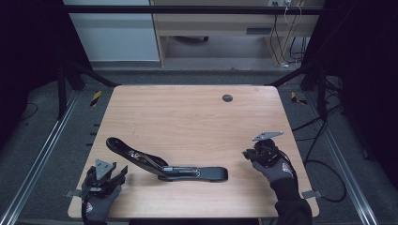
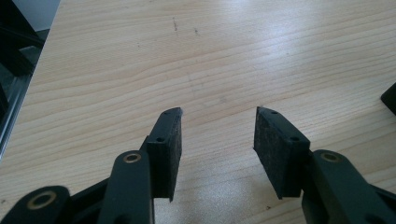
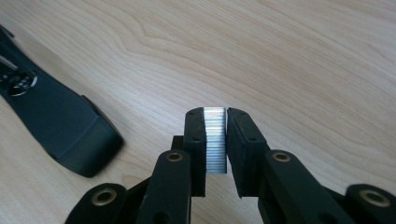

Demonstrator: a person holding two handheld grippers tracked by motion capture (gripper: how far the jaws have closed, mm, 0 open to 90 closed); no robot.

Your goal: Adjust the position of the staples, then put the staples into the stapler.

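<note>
In right claw (image 3: 215, 122): ribbed silvery staple strip (image 3: 215, 140)

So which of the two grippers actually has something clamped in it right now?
The right gripper: a silvery strip of staples sits pinched between its pads. The left gripper stands open over bare table, nothing between its pads.

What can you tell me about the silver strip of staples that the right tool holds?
The strip of staples is a shiny silver metal block with fine ridges across it. It stands upright between the two black pads of the right tool, which press on both its flat sides. It hangs above the wooden table, to the right of the opened black stapler, touching neither.
</note>
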